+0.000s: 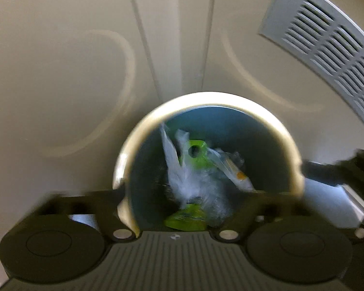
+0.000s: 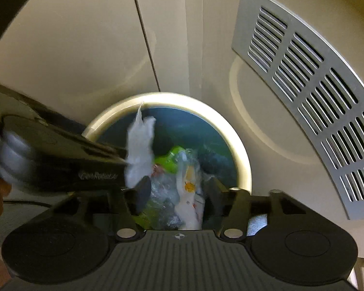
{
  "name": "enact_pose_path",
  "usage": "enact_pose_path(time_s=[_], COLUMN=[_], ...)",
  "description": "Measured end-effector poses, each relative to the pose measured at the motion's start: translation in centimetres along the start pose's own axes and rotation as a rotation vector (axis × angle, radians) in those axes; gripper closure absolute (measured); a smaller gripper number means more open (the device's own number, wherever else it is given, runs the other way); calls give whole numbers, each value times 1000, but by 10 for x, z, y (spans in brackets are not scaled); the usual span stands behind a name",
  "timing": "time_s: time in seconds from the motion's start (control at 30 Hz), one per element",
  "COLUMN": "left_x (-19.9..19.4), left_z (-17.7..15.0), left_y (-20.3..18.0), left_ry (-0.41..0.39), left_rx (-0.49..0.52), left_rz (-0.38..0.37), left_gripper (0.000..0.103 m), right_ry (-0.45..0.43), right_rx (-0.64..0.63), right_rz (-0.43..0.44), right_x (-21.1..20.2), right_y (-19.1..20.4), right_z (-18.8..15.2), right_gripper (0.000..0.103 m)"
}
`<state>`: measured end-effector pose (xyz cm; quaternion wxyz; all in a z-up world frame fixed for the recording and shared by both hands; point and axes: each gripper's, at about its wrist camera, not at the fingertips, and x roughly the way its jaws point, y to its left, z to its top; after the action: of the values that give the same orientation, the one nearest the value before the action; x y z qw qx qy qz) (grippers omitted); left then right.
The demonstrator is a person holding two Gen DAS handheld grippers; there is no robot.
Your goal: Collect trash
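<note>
1. While both grippers point steeply down over the round waste bin (image 2: 242, 160), the trash already sits inside it: a green plastic piece (image 1: 196, 156), clear film, and a white wrapper with an orange mark (image 2: 190, 186).
2. The left gripper (image 1: 182, 194) stands spread wide, its fingers out beyond the bin's rim on either side; nothing is pressed between them. A white tissue-like scrap (image 2: 139, 150) hangs at its tip in the right wrist view, apparently loose over the bin mouth.
3. The right gripper (image 2: 174, 194) is partly parted, and the white wrapper lies between its fingers (image 2: 139, 194) without being pinched, as far as the blur allows.
4. Risk, as I judge it: the light scrap could cling to a pad or drift past the near rim onto the floor.
5. The two tools are close together; a hurried pull-back could knock them or tip the bin.
6. The metal vent grille (image 2: 303, 97) on the far right wall is well apart.
</note>
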<state>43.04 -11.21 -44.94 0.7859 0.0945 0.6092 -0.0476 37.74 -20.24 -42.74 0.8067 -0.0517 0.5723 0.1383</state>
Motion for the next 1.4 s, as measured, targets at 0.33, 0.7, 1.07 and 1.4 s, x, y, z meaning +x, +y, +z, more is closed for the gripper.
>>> enact_pose_path(time_s=[0.33,0.7,1.07,1.4], left_x=[-38,-84,-104,-111], left_z=[-15,-78,-96,-98], left_y=[19,27,27,31], left_ry=[-6,-71,-147,-173], left_rx=[-19,7,14,6], left_rz=[-40,-13,21,32], left_gripper=[0,0,0,0], right_ry=[-60,-205,-262,-290], right_rx=[27,-113,-110,-121], right_rz=[2,-28,-54,-68], right_x=[-44,-107,-125,-134], right_y=[3,27,27,29], right_z=[-9,-44,-67,-71], right_gripper=[19,9,6,6])
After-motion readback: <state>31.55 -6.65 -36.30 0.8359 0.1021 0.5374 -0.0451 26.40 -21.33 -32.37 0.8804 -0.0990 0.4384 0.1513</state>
